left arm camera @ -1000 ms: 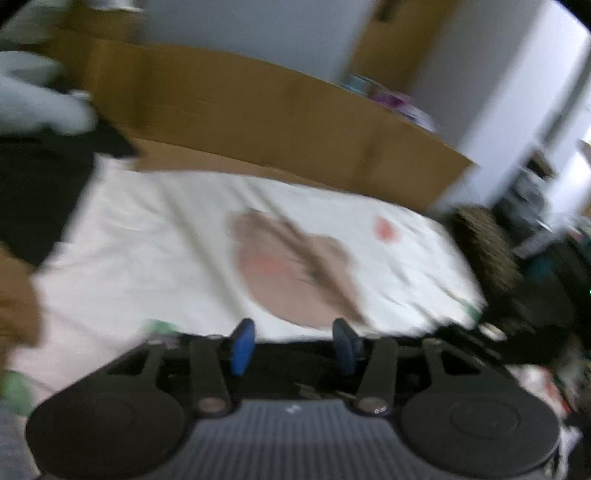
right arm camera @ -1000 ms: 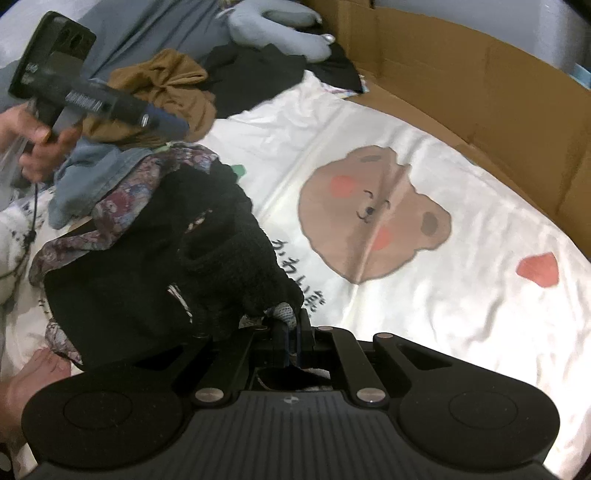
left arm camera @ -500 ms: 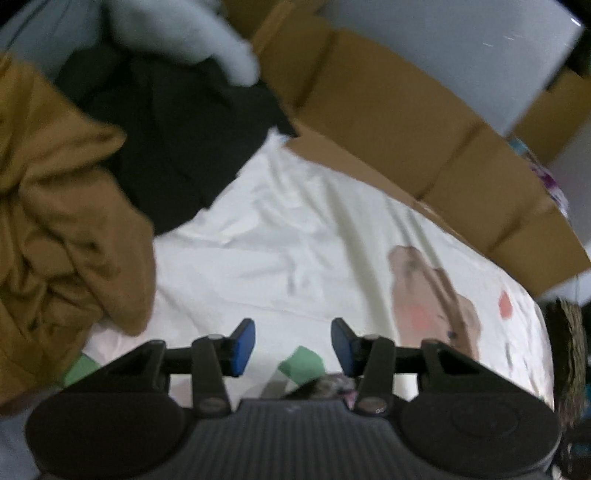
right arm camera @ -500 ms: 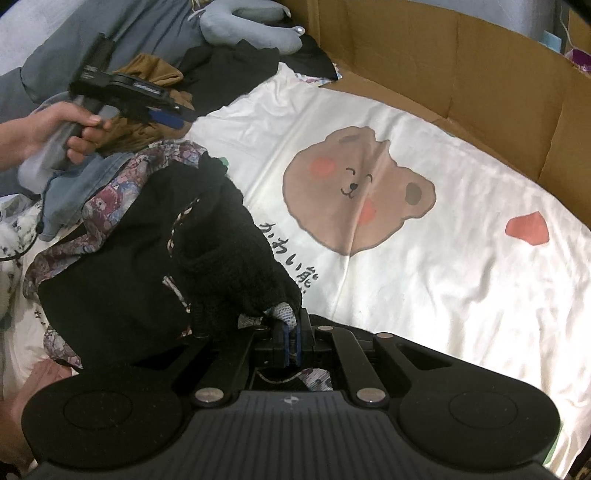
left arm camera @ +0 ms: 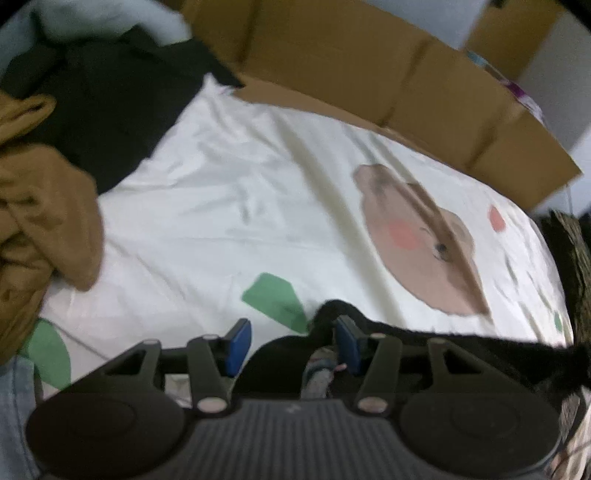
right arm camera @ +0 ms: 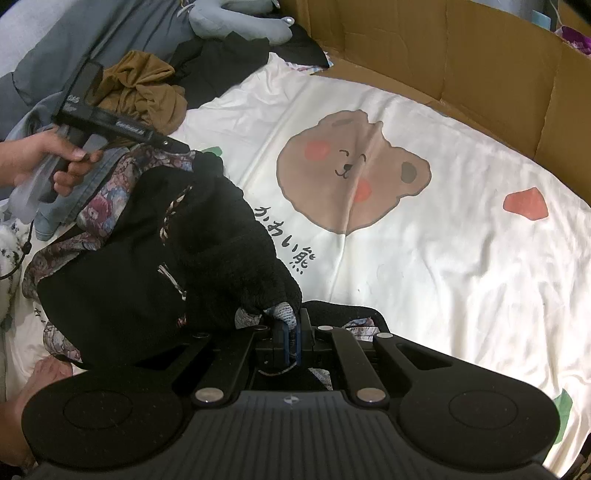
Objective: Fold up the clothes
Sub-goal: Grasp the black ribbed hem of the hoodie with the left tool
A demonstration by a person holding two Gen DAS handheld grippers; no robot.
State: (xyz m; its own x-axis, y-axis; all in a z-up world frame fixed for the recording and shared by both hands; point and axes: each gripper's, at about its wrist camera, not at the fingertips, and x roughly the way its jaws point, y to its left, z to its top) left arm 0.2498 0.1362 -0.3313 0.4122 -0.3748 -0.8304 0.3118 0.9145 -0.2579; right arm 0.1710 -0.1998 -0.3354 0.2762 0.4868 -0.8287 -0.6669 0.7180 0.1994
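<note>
Left gripper [left arm camera: 291, 345] dropped half-open over the floppy black garment [right arm camera: 207, 251]'s edge; right gripper [right arm camera: 291, 341] pinches its hem, so grab that edge.

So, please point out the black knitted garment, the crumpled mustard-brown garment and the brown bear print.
Black knitted garment [right arm camera: 221, 236]: right wrist view, raised middle.
Crumpled mustard-brown garment [right arm camera: 147, 88]: right wrist view, centre.
Brown bear print [right arm camera: 347, 181]: right wrist view, face.

A cream bed sheet [right arm camera: 424, 258] printed with a brown bear face [right arm camera: 351, 177] lies ahead of the jaws. Brown cardboard panels [right arm camera: 461, 55] stand upright along the sheet's far edge. Behind the panels rises a pale wall [left arm camera: 424, 14]. A grey blanket [right arm camera: 55, 44] lies far ahead and to the left of the jaws. Lighting is soft and even.
</note>
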